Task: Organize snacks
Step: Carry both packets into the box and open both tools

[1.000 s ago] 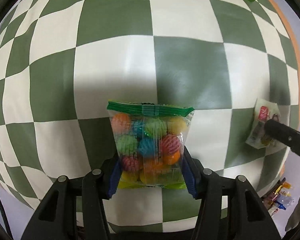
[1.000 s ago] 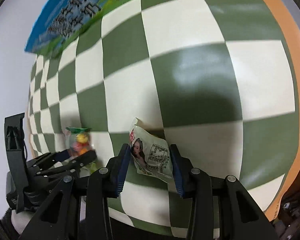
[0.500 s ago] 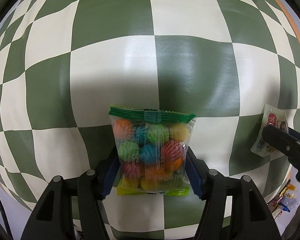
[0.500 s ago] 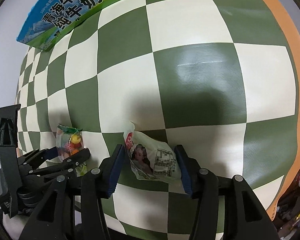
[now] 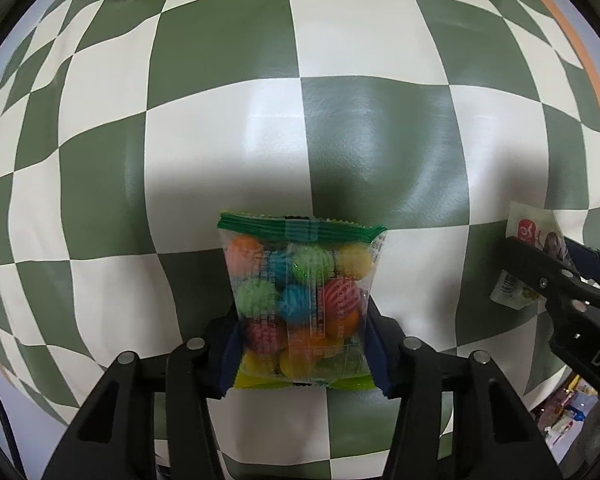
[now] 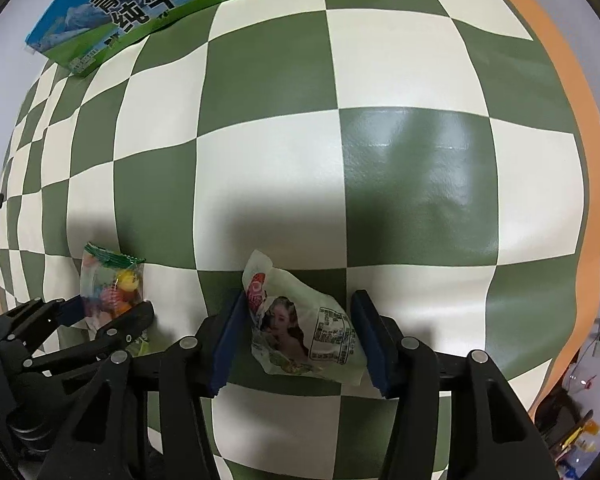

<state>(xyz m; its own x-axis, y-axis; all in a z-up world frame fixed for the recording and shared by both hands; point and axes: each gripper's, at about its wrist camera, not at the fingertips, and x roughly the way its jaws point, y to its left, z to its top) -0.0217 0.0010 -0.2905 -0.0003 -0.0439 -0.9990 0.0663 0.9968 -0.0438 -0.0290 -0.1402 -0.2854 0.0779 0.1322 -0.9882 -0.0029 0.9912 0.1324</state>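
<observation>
1. Left wrist view: the left gripper (image 5: 302, 350) is clamped on the candy bag (image 5: 300, 300), a clear packet of coloured balls. Both blue pads press its lower sides, and its green sealed edge points to 12 o'clock, so its long axis runs straight out along the fingers.
2. Right wrist view: the right gripper (image 6: 296, 340) straddles the pale snack packet (image 6: 300, 332). The left pad touches the packet's edge; the right pad stands just apart, so the jaws look spread, not squeezing.
3. That packet lies between the fingers, its long axis tilted from about 11 o'clock to 5 o'clock, on the checkered tablecloth (image 6: 280, 160).
4. The left tool appears at 9 o'clock of the right view; the right tool appears at 3 o'clock of the left view. The two packets sit near each other, side by side.
5. A milk carton (image 6: 160, 4) lies far off at 11 o'clock.
6. Judgement: each hand already has its own snack nearest, and the right needs only to close.
</observation>
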